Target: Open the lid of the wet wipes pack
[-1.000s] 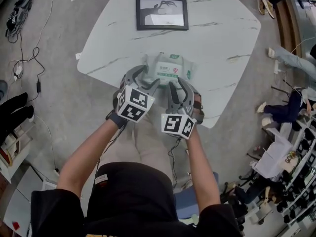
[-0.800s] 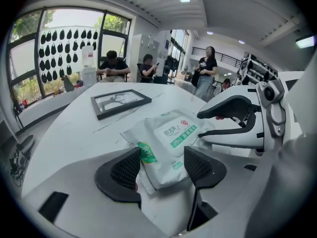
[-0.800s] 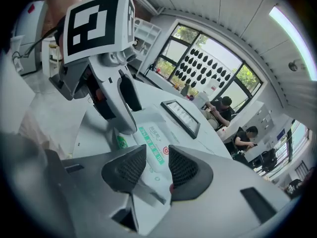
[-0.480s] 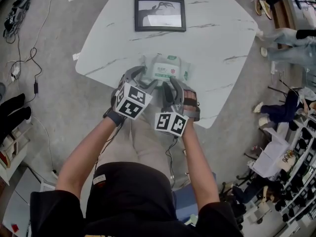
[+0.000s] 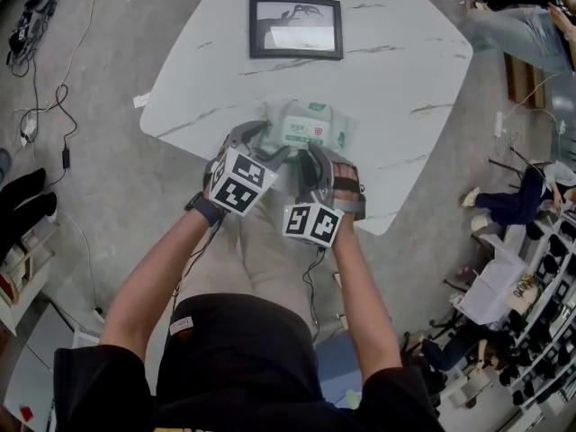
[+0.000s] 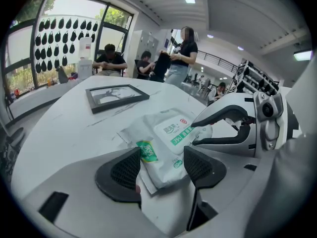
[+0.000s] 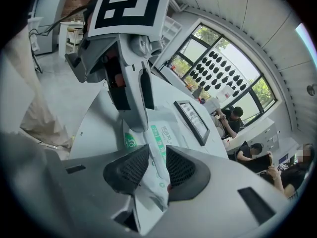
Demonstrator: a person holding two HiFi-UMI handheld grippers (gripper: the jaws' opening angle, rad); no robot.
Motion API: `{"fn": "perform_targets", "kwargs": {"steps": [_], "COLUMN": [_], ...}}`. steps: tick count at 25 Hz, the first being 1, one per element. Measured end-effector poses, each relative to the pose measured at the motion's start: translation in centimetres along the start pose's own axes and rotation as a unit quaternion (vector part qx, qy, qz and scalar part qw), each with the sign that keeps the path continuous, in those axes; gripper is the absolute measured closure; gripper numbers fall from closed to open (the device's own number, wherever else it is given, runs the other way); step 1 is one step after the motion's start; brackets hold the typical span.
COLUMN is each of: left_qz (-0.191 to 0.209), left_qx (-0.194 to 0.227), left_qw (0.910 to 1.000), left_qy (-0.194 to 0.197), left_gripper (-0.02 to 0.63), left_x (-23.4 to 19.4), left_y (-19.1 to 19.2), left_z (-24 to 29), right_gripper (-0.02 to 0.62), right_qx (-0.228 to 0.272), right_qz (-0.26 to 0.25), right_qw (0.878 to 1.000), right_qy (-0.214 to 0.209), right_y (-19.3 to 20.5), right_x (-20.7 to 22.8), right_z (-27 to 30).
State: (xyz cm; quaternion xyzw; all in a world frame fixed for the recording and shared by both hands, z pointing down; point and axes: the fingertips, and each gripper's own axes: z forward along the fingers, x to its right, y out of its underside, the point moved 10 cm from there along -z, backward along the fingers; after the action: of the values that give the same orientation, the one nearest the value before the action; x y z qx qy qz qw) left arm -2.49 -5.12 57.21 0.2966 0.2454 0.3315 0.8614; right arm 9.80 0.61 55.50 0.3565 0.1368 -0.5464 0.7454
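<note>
The wet wipes pack [image 5: 307, 125], white with green print, lies near the front edge of the marble table [image 5: 396, 70]. In the left gripper view its near end [image 6: 166, 143] sits between the pads of my left gripper [image 6: 162, 168], which meet its two sides. My right gripper [image 7: 157, 167] has just been closing its jaws, and the pack's thin right edge [image 7: 159, 148] is pinched between its pads. In the head view the left gripper [image 5: 267, 144] and the right gripper [image 5: 324, 156] stand side by side at the pack's near side. The lid's state is hidden.
A black picture frame [image 5: 296, 26] lies further back on the table. The table's front edge runs just under both grippers. Cables [image 5: 54, 106] trail on the floor to the left. People sit and stand beyond the table [image 6: 110, 61].
The right gripper has sunk a little, rolled, and its jaws have narrowed on the pack's edge. The left gripper has kept its place.
</note>
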Motion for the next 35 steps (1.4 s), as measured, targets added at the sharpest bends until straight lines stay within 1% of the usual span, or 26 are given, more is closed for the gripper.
{"fn": "perform_targets", "kwargs": {"steps": [5, 9, 15, 17, 23, 35], "left_qz": [-0.011, -0.014, -0.013, -0.013, -0.016, -0.015], "left_qx": [0.004, 0.005, 0.001, 0.0, -0.007, -0.009], "left_qw": [0.9999, 0.9997, 0.9997, 0.9996, 0.999, 0.9987], "left_qy": [0.011, 0.019, 0.021, 0.025, 0.042, 0.049], "left_gripper": [0.321, 0.319, 0.319, 0.321, 0.325, 0.33], "left_x": [-0.3, -0.7, -0.6, -0.8, -1.2, -1.5], "left_y": [0.3, 0.6, 0.4, 0.4, 0.2, 0.1], "left_z": [0.2, 0.3, 0.2, 0.3, 0.3, 0.3], "right_gripper": [0.558, 0.561, 0.581, 0.584, 0.583, 0.588], "right_qx": [-0.004, -0.011, -0.049, -0.056, -0.047, -0.044], "right_qz": [-0.018, -0.025, -0.089, -0.099, -0.097, -0.092], "right_qw": [1.0, 1.0, 0.994, 0.993, 0.994, 0.995], "right_qy": [0.005, 0.014, 0.042, 0.043, 0.016, 0.003], "right_y": [0.0, -0.2, -1.0, -1.2, -1.1, -1.2], "right_x": [-1.0, -1.3, -2.4, -2.5, -1.7, -1.3], "right_z": [0.3, 0.4, 0.5, 0.6, 0.6, 0.5]}}
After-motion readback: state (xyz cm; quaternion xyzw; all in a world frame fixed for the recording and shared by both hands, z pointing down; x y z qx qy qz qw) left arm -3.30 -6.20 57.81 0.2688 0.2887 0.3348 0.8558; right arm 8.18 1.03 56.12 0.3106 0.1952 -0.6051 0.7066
